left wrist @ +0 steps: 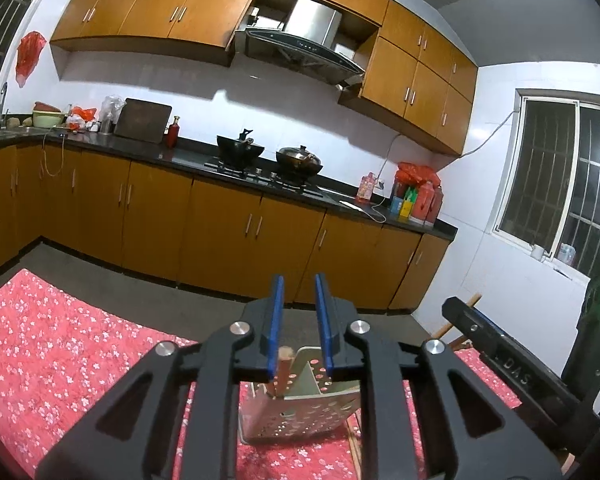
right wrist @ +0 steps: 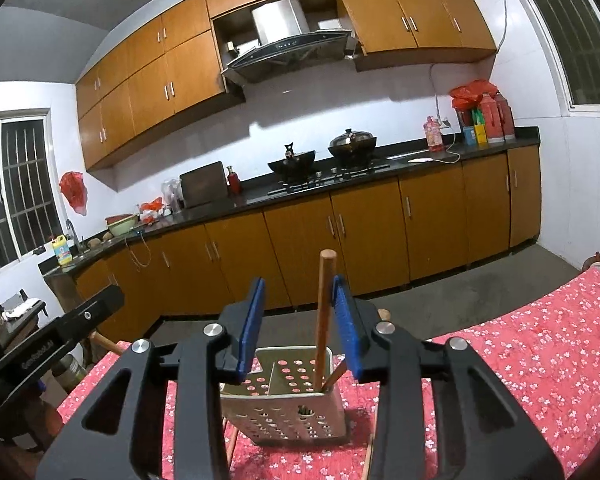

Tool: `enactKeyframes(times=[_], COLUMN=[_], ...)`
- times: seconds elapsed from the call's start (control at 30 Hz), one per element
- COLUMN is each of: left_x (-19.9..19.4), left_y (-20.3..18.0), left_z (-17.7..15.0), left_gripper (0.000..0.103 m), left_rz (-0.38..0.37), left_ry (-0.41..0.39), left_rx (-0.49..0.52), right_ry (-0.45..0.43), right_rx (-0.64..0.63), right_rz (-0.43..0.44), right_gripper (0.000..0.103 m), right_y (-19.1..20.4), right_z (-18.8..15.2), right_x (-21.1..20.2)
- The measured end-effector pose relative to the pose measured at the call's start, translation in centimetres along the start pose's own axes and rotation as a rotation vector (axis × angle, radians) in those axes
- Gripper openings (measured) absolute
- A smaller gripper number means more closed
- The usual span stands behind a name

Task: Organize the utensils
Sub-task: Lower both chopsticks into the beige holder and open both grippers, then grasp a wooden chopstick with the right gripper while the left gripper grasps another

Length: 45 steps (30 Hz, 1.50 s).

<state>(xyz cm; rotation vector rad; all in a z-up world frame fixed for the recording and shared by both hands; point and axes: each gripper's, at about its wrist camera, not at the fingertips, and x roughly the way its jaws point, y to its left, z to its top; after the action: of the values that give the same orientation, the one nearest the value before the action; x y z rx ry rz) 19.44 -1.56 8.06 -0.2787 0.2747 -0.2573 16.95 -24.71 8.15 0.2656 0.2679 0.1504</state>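
A perforated metal utensil holder [left wrist: 300,416] [right wrist: 288,412] stands on the red floral tablecloth [left wrist: 60,352] [right wrist: 540,340], just below both grippers. My left gripper [left wrist: 299,280] is open above the holder. The tip of a wooden chopstick [left wrist: 285,356] rises from the holder close to the left blue pad [left wrist: 276,320], with a wide gap to the other pad. My right gripper [right wrist: 299,284] is also open. An upright wooden chopstick [right wrist: 326,300] stands in the holder's right compartment beside the right pad [right wrist: 346,320], and a second stick [right wrist: 337,376] leans next to it.
More wooden sticks [right wrist: 231,440] lie on the cloth beside the holder. The other gripper's body shows at the frame edges [left wrist: 500,344] [right wrist: 60,340]. Beyond the table edge are grey floor, brown cabinets [left wrist: 220,232] and a dark counter with two woks [left wrist: 240,150].
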Motion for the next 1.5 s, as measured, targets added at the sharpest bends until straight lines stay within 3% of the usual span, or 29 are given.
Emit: enactKeyframes(times=[0.07, 0.2, 0.37, 0.5, 0.6, 0.73, 0.87, 0.93, 1.07, 1.23, 1.5], left_x=[-0.9, -3.3, -6.1, -5.7, -4.3, -3.2, -3.3, -3.4, -3.6, -3.2, -2.6], left_y=[0.3, 1.3, 4.0, 6.3, 8.1, 9.1, 9.5, 9.3, 8.5, 7.8, 7.0], left_z=[0.2, 0.9, -0.9, -4.0, -7.9, -11.9, -15.1, -15.8, -16.8, -17.5, -18.8], left_gripper=[0.026, 0.03, 0.034, 0.035, 0.035, 0.035, 0.035, 0.035, 0.034, 0.03, 0.023], left_rz=[-0.005, -0.004, 0.085, 0.191, 0.247, 0.254, 0.237, 0.226, 0.204, 0.179, 0.15], left_ry=[-0.016, -0.055, -0.028, 0.092, 0.252, 0.401, 0.472, 0.489, 0.517, 0.558, 0.612], left_rx=[-0.012, -0.034, -0.029, 0.01, 0.018, 0.012, 0.005, 0.01, 0.021, 0.033, 0.066], right_ry=[-0.013, -0.033, 0.026, 0.203, 0.365, 0.526, 0.595, 0.621, 0.633, 0.61, 0.604], right_rx=[0.007, 0.011, -0.001, 0.004, 0.007, 0.025, 0.012, -0.012, -0.044, 0.014, 0.022], right_rz=[-0.003, -0.031, -0.114, -0.165, -0.17, -0.131, -0.115, -0.118, -0.16, -0.245, -0.246], right_gripper=[0.038, 0.039, 0.04, 0.039, 0.039, 0.028, 0.026, 0.026, 0.009, 0.008, 0.008], right_y=[-0.3, -1.5, -3.8, -6.2, -7.2, -7.6, -7.0, -6.4, -6.8, -8.7, -9.3], right_z=[0.2, 0.3, -2.0, -6.0, -9.6, -13.7, -16.0, -16.9, -18.4, -17.9, -18.0], right_x=[-0.9, -3.2, -4.9, -3.2, -1.5, -0.1, 0.6, 1.0, 0.7, 0.8, 0.5])
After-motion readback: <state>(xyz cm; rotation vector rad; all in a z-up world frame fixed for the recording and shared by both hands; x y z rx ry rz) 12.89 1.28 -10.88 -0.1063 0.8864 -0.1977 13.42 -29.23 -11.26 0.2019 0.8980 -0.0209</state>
